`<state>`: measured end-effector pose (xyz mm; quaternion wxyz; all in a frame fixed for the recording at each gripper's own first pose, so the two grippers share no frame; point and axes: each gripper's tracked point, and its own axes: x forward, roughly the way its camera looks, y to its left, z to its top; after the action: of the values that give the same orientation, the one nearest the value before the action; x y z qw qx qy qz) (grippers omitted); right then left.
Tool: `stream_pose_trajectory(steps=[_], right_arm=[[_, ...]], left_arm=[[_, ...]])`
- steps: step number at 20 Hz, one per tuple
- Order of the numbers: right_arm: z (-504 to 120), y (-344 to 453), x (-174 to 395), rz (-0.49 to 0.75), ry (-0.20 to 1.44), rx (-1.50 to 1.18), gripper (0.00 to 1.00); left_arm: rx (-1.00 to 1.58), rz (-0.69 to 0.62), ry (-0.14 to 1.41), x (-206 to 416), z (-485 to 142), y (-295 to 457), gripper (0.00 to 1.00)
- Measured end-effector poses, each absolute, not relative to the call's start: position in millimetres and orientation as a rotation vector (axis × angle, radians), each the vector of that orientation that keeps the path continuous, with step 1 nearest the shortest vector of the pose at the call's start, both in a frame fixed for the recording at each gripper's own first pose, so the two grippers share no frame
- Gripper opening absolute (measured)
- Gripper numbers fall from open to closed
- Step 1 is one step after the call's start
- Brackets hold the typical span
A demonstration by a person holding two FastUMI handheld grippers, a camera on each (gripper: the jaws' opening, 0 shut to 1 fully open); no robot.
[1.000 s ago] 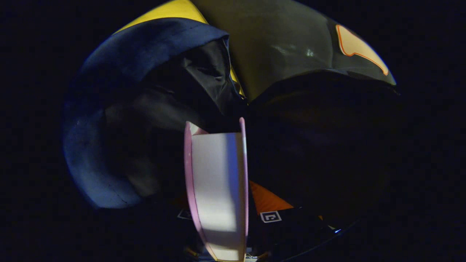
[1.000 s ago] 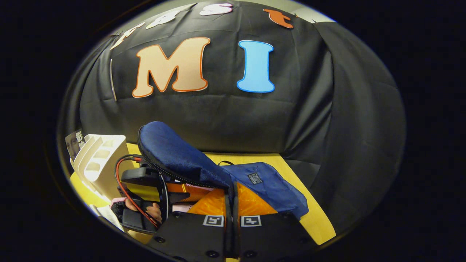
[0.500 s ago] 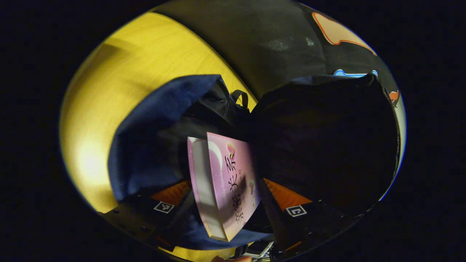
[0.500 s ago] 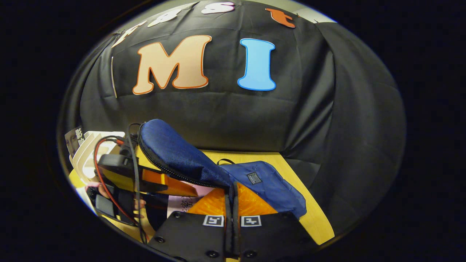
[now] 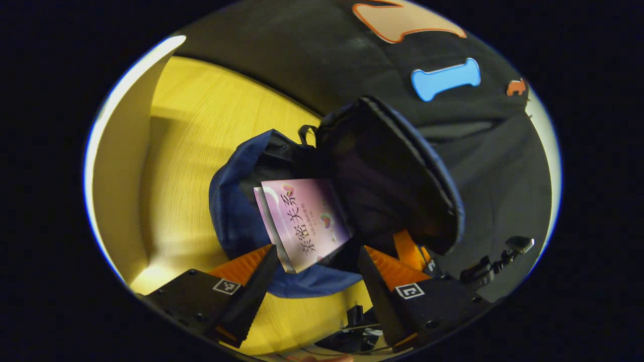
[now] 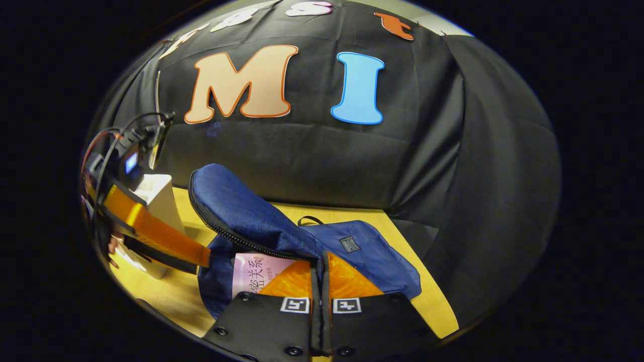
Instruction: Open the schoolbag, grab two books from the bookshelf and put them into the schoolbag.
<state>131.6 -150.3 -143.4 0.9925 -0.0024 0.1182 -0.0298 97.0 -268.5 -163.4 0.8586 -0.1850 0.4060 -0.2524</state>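
The blue schoolbag (image 5: pixel 236 216) lies open on the yellow table (image 5: pixel 201 151). A pink book (image 5: pixel 302 216) rests inside its mouth, cover up. My left gripper (image 5: pixel 317 251) hangs open just in front of the book, touching nothing. The bag's flap (image 5: pixel 392 176) stands raised over the opening, held at its zip edge by my right gripper (image 5: pixel 410 249). In the right gripper view, my right gripper (image 6: pixel 319 271) is shut on the flap (image 6: pixel 236 206); the book (image 6: pixel 251 269) peeks out below it. My left gripper (image 6: pixel 198 261) is at the left, drawn back from the schoolbag (image 6: pixel 372 256).
The white bookshelf (image 6: pixel 156 201) stands at the left behind the left gripper; its pale side (image 5: pixel 121 176) also borders the left gripper view. Black cloth walls close the back and right. Bare table (image 6: pixel 427 301) lies right of the bag.
My left gripper let go of the pink book inside the bag, opened and pulled back up and away. The right gripper kept holding the flap raised.
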Motion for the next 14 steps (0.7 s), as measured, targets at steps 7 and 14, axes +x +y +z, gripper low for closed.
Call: stream_pose_trajectory(steps=[7, 14], right_arm=[[-145, -147, 129, -0.075, 0.245, -0.028, 0.04], [-150, -140, 130, -0.079, 0.263, -0.059, 0.05]], left_arm=[[-0.276, -0.394, 0.824, 66, -109, -191, 0.90], [-0.154, -0.243, 0.826, 48, -44, -78, 0.87]])
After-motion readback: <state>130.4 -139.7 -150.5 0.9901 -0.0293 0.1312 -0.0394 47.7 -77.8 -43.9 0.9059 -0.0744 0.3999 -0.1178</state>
